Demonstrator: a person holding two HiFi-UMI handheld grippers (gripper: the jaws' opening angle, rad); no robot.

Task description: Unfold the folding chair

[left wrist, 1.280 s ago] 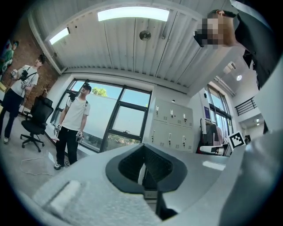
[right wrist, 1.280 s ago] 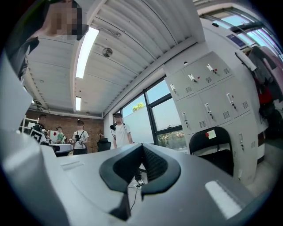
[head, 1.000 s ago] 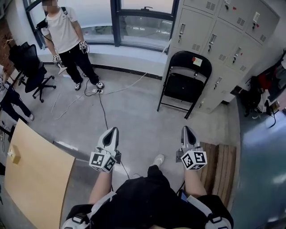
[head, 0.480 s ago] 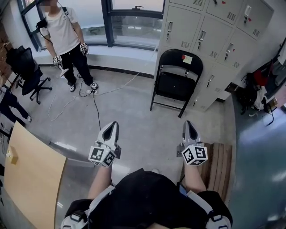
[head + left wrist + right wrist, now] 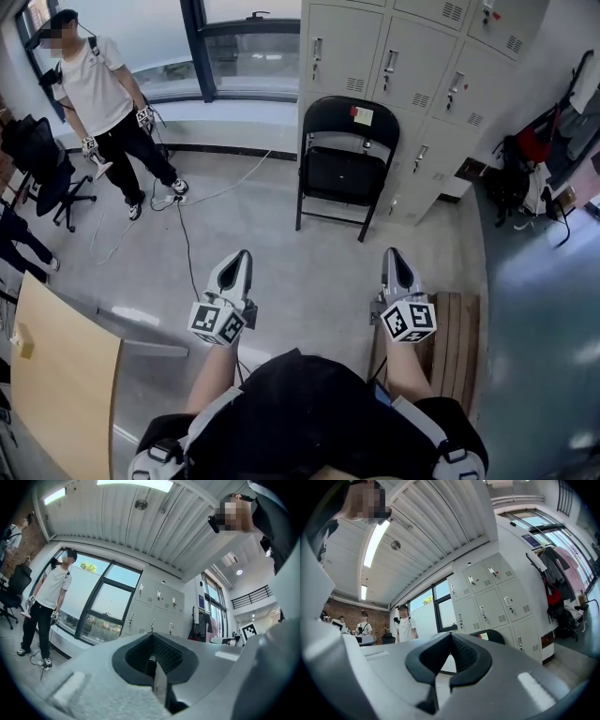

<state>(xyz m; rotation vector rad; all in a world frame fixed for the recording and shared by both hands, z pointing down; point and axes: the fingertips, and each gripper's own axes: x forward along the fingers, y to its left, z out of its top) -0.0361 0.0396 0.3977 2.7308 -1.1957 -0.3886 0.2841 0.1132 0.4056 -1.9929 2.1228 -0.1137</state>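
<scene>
A black folding chair (image 5: 345,159) stands folded flat, leaning upright against the grey lockers (image 5: 412,66), with a red and a yellow label on its backrest. Its rounded top also shows in the right gripper view (image 5: 488,637), past the jaws. My left gripper (image 5: 240,255) and right gripper (image 5: 393,253) are held side by side, pointing at the chair and well short of it, over bare floor. Both are shut and hold nothing, and the jaws meet in the left gripper view (image 5: 151,658) and the right gripper view (image 5: 449,660).
A person in a white shirt (image 5: 98,103) stands by the window at the left, cables (image 5: 183,234) trailing on the floor. An office chair (image 5: 42,164) and a wooden board (image 5: 61,375) are at the left, slatted planks (image 5: 459,337) at the right, bags (image 5: 520,173) beside the lockers.
Both grippers and the view have moved forward toward the chair. The chair and lockers now sit nearer and further left in the head view. The jaws have stayed shut.
</scene>
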